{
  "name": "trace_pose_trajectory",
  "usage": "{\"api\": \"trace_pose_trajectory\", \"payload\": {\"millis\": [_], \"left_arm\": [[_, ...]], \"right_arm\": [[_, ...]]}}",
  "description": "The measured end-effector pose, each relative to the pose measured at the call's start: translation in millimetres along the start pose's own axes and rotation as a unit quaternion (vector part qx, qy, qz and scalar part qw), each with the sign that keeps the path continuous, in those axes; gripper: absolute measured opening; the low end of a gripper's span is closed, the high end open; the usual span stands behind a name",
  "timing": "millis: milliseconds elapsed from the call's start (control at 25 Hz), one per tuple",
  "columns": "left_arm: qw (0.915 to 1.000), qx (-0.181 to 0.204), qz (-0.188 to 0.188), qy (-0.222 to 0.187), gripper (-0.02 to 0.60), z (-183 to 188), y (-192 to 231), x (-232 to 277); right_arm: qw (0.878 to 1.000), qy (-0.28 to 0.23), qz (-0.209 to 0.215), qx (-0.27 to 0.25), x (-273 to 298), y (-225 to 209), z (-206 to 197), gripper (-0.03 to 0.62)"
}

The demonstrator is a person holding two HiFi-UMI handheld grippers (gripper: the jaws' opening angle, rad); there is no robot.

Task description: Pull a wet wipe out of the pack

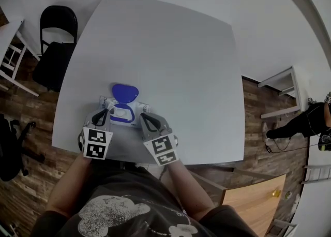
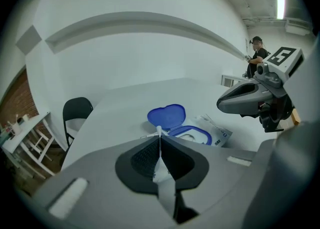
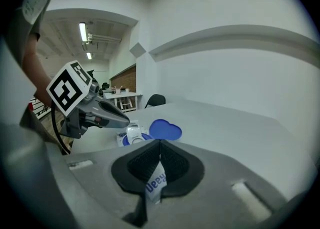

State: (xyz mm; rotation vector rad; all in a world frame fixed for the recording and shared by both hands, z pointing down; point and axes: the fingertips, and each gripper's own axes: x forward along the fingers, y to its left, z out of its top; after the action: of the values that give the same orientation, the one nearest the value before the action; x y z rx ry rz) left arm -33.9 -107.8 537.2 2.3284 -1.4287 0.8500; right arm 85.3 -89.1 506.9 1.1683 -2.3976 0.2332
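The wet wipe pack [image 1: 135, 107] lies near the front edge of the white table [image 1: 165, 49], its blue lid [image 1: 124, 92] flipped open away from me. My left gripper [image 1: 106, 113] sits at the pack's left side; in the left gripper view its jaws [image 2: 159, 135] are shut on a thin white wet wipe [image 2: 161, 173]. In the right gripper view that wipe [image 3: 133, 132] stands up out of the pack's blue-rimmed opening. My right gripper [image 1: 145, 117] is at the pack's right end, its jaws [image 3: 159, 143] shut on the pack's printed edge [image 3: 156, 183].
A black chair [image 1: 56, 44] stands off the table's far left corner, with white furniture [image 1: 10, 60] beyond it. A white shelf [image 1: 282, 93] and a wooden board [image 1: 253, 200] are on the floor at the right. A person [image 2: 256, 53] stands far off.
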Motion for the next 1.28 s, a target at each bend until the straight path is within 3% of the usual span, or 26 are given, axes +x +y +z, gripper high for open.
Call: {"api": "trace_pose_trajectory", "payload": {"millis": [200, 600, 1040, 1280], "left_arm": [[0.9998, 0.001, -0.016, 0.013, 0.031, -17, 9, 3], [0.9966, 0.017, -0.072, 0.035, 0.029, -33, 0, 9], [0.9893, 0.039, -0.137, 0.034, 0.029, -36, -9, 6], [0.9851, 0.044, -0.163, 0.033, 0.028, -39, -17, 4]], "right_arm": [[0.997, 0.056, 0.036, -0.04, 23, 32, -5, -0.004], [0.982, 0.171, 0.055, -0.048, 71, 60, -15, 0.066], [0.965, 0.26, 0.021, -0.04, 84, 58, -31, 0.077], [0.956, 0.295, 0.004, -0.011, 89, 57, -34, 0.058]]}}
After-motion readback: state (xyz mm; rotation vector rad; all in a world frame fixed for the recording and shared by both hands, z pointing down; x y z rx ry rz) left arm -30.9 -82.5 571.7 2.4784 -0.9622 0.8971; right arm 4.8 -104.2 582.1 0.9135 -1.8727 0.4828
